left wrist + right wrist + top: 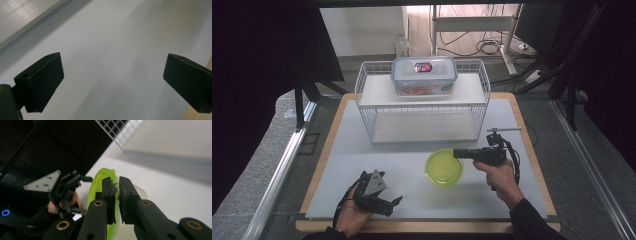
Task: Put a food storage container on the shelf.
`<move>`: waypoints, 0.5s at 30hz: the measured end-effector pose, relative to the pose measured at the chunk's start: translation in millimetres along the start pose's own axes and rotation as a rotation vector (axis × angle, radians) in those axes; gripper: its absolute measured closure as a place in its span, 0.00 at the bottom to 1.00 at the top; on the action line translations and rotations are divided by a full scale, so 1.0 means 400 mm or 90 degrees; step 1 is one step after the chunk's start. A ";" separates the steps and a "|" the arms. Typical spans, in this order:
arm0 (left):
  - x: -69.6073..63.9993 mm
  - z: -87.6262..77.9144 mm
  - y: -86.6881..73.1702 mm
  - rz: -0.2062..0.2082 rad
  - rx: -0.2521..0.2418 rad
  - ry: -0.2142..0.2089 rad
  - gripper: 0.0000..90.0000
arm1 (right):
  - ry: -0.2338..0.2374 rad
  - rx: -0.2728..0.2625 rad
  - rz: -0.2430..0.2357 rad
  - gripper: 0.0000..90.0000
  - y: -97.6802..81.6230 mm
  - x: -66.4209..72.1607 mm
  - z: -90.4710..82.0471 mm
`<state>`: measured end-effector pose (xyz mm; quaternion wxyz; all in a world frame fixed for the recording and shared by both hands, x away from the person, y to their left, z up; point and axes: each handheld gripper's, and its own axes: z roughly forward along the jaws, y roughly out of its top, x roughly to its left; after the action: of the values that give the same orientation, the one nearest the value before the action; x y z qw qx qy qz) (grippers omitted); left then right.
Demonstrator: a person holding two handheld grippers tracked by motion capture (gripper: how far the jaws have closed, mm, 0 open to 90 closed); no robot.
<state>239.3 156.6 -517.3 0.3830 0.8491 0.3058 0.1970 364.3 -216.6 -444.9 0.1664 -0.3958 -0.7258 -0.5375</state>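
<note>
Near the table's (362, 150) middle — right gripper (118, 186) clamped on green lid (443, 168); left gripper (112, 77) agape.

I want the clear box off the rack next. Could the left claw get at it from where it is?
Probably yes. The left claw is open and holds nothing, and the clear box sits uncovered on top of the wire rack, though far across the table.
</note>
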 end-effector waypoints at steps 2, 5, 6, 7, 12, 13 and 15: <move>0.000 0.001 0.000 0.000 0.000 0.000 0.03 | 0.007 -0.012 -0.004 0.93 0.019 0.013 -0.010; -0.002 0.003 0.000 0.004 0.005 -0.001 0.03 | 0.009 -0.029 -0.013 0.93 0.050 0.035 -0.022; -0.003 0.004 0.000 0.005 0.005 -0.001 0.03 | 0.009 -0.032 -0.018 0.93 0.061 0.043 -0.025; -0.003 0.003 0.000 0.006 0.005 -0.001 0.03 | 0.011 -0.035 -0.023 0.93 0.072 0.051 -0.028; -0.001 0.002 0.000 0.007 0.005 0.000 0.03 | 0.020 -0.051 -0.037 0.93 0.132 0.089 -0.039; 0.000 0.002 0.000 0.007 0.005 0.000 0.03 | 0.021 -0.055 -0.040 0.93 0.145 0.095 -0.040; -0.001 0.002 0.000 0.006 0.003 0.000 0.03 | 0.025 -0.066 -0.043 0.93 0.170 0.106 -0.045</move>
<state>239.6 155.8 -517.9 0.3801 0.8515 0.3023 0.1979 385.5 -208.6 -366.1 0.1412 -0.3686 -0.7065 -0.5874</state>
